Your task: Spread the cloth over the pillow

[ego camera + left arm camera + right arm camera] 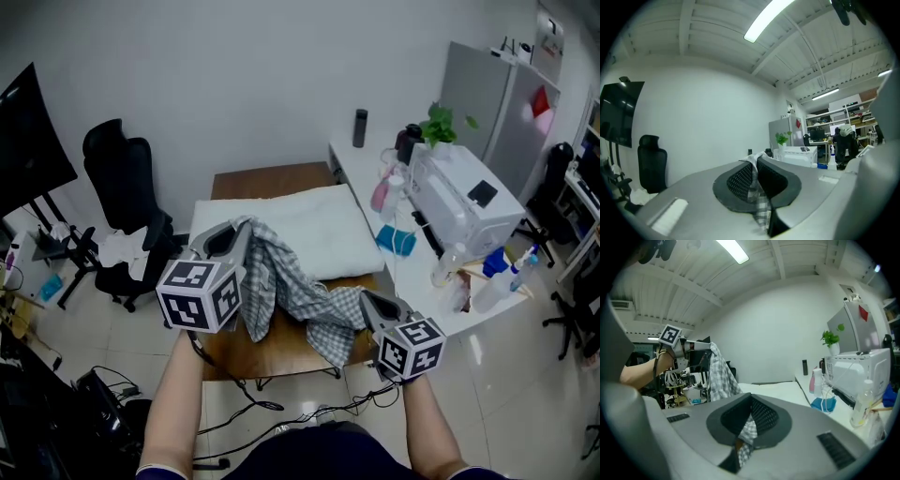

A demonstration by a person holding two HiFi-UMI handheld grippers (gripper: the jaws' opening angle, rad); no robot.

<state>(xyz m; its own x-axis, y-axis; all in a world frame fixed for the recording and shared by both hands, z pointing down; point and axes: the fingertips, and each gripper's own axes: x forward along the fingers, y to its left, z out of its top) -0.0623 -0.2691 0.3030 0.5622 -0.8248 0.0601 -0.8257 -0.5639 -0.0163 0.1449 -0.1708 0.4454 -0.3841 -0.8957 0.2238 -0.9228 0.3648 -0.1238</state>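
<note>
Bright ceiling tube (769, 19) overhead; fisheye edges (dark vignette corners).

- Left gripper (246, 227) is pointing level and sitting higher than the right one, its jaws clamping on a fold of the checked cloth (286, 281).
- Right gripper (364, 298) is sitting lower and tilting slightly down, its jaws pinching another edge of the same cloth.
- Left forearm (176, 403) and right forearm (429, 427) are both reaching forward, bare, spread apart.
</note>
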